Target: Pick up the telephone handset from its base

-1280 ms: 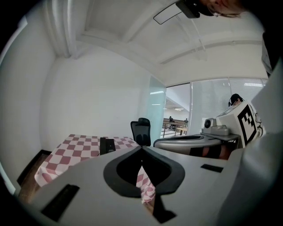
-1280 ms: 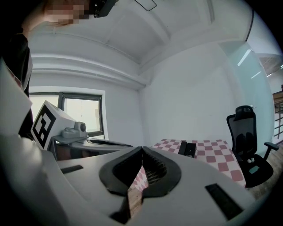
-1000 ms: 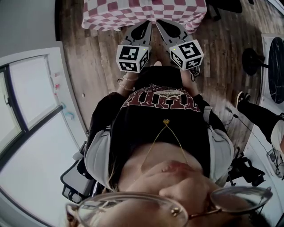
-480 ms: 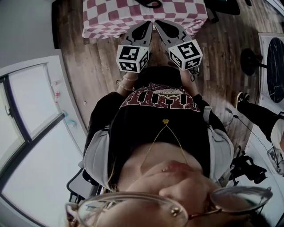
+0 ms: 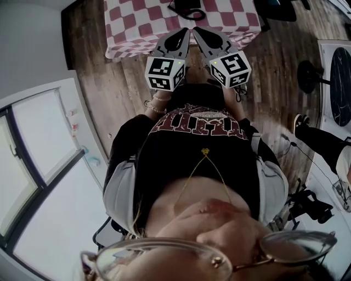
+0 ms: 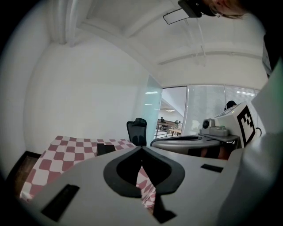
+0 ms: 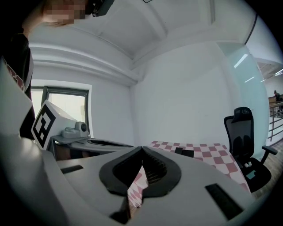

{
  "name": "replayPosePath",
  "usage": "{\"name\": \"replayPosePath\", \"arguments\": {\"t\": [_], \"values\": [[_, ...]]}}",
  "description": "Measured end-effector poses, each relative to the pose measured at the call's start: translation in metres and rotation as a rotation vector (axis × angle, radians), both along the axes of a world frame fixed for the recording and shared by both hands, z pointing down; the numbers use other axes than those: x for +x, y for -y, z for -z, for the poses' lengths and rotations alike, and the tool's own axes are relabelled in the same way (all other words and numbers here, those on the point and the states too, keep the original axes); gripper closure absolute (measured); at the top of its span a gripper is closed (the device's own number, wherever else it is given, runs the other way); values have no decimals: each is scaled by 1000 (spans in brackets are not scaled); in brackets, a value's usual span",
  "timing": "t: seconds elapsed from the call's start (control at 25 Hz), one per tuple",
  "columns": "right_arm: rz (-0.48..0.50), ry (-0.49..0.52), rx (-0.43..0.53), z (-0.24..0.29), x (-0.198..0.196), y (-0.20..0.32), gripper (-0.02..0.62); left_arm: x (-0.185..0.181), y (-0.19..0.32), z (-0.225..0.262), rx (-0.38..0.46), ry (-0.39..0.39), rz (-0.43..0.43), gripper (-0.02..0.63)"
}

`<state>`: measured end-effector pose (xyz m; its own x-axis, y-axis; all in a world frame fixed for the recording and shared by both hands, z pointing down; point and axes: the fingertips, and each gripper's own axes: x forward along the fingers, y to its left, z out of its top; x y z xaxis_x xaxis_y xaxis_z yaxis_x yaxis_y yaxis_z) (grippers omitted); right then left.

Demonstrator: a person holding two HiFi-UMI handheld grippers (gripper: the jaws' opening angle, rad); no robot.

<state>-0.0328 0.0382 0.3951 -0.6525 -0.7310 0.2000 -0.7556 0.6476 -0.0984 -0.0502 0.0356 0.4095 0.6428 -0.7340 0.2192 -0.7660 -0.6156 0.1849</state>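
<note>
Wooden floor point(image 5: 123, 82) and white wall point(image 6: 88, 97) of an office room, with a table point(image 5: 131, 33) under a red-and-white checked cloth, a black office chair point(image 7: 242, 137) by its far right corner and a glass partition point(image 6: 152, 110) behind. The telephone point(image 5: 186, 7) — a dark shape with a cord, handset and base not separable at this size — lies on the cloth toward the table's far side. Left gripper point(image 5: 184, 32) and right gripper point(image 5: 196, 30) are held side by side over the table's near edge, apart from the telephone — each with jaws closed together, gripping nothing.

Telephone point(image 5: 188, 5) on checked table point(image 5: 127, 23): the top edge cuts it off; I cannot make out its parts.
</note>
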Motion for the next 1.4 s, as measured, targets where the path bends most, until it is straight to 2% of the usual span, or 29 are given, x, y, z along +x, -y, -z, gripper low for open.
{"name": "replayPosePath", "arguments": {"t": [0.36, 0.84, 1.4], "values": [[-50, -6, -12, -8, -16, 28, 575, -20, 29, -9, -14, -2, -38, 607], [-91, 10, -22, -9, -18, 42, 575, -23, 45, -8, -19, -2, -69, 606], [-28, 6, -45, -13, -5, 95, 576, -8, 96, -12, -44, 7, -2, 606]]}}
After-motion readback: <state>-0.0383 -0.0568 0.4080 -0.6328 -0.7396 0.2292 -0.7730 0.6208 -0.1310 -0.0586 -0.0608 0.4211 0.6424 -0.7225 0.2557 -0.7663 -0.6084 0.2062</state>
